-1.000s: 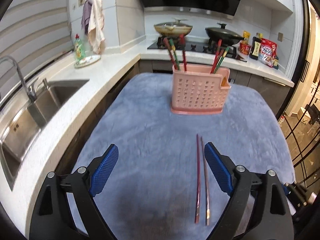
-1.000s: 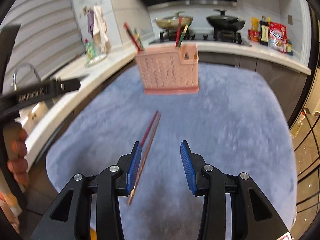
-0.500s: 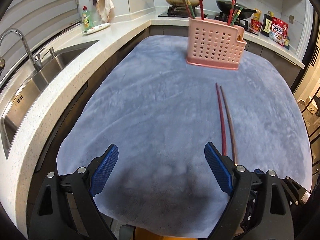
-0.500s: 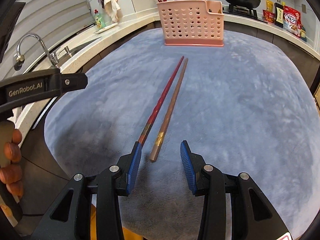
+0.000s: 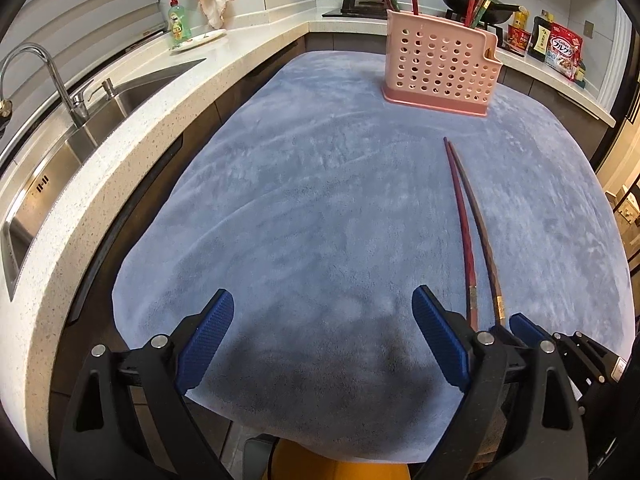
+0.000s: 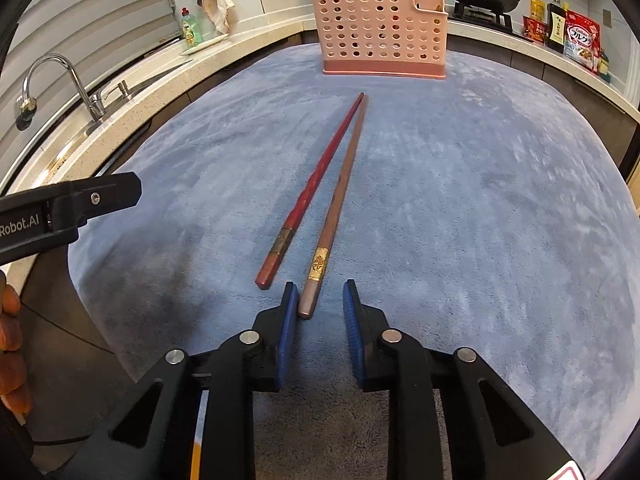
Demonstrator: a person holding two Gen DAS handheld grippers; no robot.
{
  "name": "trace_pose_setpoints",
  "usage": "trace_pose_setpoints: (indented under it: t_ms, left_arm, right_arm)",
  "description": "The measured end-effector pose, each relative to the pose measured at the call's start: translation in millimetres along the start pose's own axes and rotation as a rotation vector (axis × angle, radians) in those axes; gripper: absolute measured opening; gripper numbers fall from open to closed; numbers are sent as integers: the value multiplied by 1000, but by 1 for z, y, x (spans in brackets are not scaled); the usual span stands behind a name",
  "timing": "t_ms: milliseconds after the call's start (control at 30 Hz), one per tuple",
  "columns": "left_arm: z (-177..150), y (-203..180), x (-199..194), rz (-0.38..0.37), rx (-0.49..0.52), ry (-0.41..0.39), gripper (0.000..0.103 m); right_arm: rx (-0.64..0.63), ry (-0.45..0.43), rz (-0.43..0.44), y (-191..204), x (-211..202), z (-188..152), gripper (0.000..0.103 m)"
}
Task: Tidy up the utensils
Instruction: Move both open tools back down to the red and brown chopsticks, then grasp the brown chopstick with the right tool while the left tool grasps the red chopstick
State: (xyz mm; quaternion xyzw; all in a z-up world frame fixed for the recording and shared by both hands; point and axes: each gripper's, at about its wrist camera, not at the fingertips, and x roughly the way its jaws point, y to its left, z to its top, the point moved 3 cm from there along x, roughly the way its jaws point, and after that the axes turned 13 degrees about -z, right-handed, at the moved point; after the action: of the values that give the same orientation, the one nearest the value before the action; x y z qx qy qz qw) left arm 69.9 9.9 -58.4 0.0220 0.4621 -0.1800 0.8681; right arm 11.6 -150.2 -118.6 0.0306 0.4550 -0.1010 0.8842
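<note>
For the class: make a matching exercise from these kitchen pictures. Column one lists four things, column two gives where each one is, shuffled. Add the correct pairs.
Things
1. brown chopstick
2. red chopstick
3. pink holder
4. green bottle

Places
A. on the counter behind the sink
B. butt end between the right gripper's closing fingers
C. far end of the blue cloth
D. flat on the cloth, outside the fingers

Pairs: 1-B, 2-D, 3-C, 4-A
</note>
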Motion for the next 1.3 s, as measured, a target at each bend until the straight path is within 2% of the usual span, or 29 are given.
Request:
trace_pose_setpoints:
  t_ms: [100,200,367,467,667,833,967,1033,1100,1200,1267,1300]
  left_arm:
    - [-2,-2,4,-8,1,13,87]
    - [-5,-6,6,-15,9,20,87]
    - [-8,-16,11,-47,21,29,92]
    - [-9,-28,16,-99,32,42,93]
    - [-13,-53,34,-137,69,68,93]
    - [-12,-65,49,-158,86,59,92]
    - [-13,-70,61,-177,84,89,71]
    - [-16,-70,67,-177,80,112,66]
    - [-18,-71,68,-163,97,98,64]
    - [-18,-74,68,-162,114,95,50]
    - [-18,-76,67,-178,129,99,29]
    - [-17,-76,66,-183,131,103,23]
  right_arm:
    - [5,-1,-7,-4,1,-1,9]
    - [26,3,-11,-11,1,-1,7]
    - [77,9,-31,-31,-2,-2,7]
    - [118,16,-40,-48,-5,-3,7]
    - [159,16,-53,-68,-9,-3,7]
    - [160,24,-47,-72,-7,-6,7]
    - [163,35,-43,-73,-4,-8,7]
    - [164,38,-41,-74,-4,-9,7]
    - [165,39,-39,-74,-3,-10,7]
    - [165,41,-36,-73,-3,-11,7]
    - [164,42,-31,-73,-3,-10,7]
    - [164,42,-28,-73,-4,-11,7]
